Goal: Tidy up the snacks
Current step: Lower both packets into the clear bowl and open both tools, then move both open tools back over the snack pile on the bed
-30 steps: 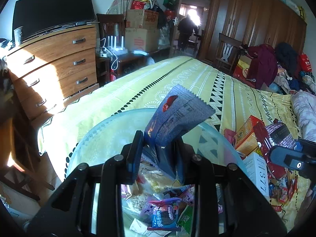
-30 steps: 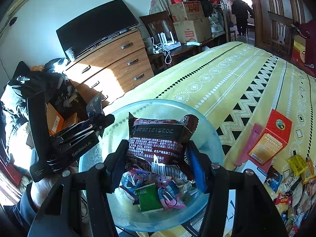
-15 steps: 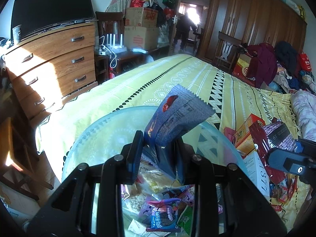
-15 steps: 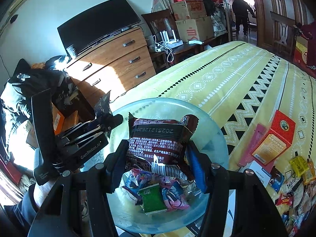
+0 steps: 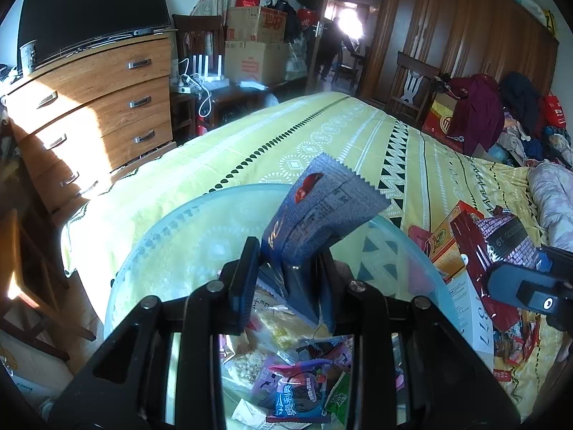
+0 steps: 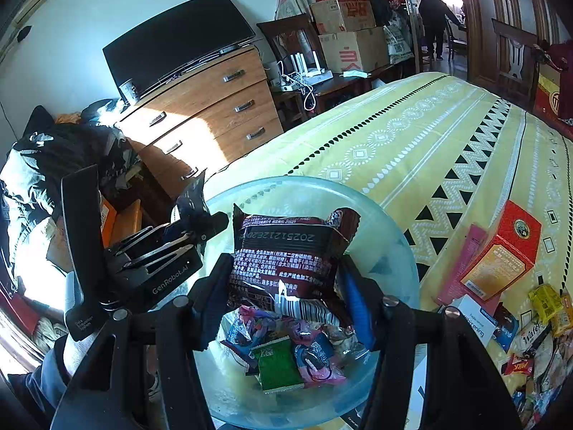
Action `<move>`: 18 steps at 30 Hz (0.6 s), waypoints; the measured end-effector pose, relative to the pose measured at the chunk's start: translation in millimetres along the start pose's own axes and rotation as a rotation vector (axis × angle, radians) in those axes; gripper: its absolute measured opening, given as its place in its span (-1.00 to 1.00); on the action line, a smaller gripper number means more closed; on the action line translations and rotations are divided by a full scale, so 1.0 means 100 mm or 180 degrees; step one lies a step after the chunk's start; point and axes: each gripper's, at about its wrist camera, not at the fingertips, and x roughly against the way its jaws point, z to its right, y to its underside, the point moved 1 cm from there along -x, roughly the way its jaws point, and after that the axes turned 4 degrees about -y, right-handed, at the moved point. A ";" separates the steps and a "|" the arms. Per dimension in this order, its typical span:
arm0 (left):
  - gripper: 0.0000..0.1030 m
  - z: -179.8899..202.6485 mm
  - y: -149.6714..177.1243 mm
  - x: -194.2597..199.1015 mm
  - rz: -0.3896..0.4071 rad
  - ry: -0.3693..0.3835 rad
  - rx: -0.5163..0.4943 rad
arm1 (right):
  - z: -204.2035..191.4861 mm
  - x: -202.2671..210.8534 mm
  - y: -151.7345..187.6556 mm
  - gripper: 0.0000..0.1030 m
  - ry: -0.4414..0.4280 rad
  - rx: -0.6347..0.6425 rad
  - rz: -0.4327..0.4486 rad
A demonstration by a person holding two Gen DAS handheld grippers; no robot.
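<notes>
Sunlight is falling across a yellow patterned bedspread (image 6: 412, 143) where a pale blue glass bowl (image 6: 397, 251) is sitting near the edge, partly filled with small snack packets (image 6: 283, 354). Both grippers are tilting downward over the bowl. The left gripper (image 5: 286, 286) is pinching a blue packet (image 5: 315, 215) between narrow jaws, its serrated end sticking up. The right gripper (image 6: 283, 301) is clamping a dark red packet (image 6: 286, 251) with wider-set jaws, above the bowl's contents. Loose snacks (image 6: 537, 326) are lying to the right.
</notes>
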 end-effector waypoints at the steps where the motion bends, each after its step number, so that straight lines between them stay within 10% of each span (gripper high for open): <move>1: -0.38 0.00 0.01 -0.01 -0.0017 0.0000 -0.0003 | 0.00 -0.01 0.00 0.21 -0.0010 -0.0003 -0.0005; 7: -0.29 -0.01 0.04 -0.04 -0.0096 -0.0023 0.0023 | 0.04 -0.10 0.04 0.29 -0.0086 -0.0073 -0.0067; 18: 0.83 0.02 0.00 0.09 -0.0093 -0.0070 0.0087 | 0.02 0.19 0.11 0.62 0.0005 -0.0022 0.0123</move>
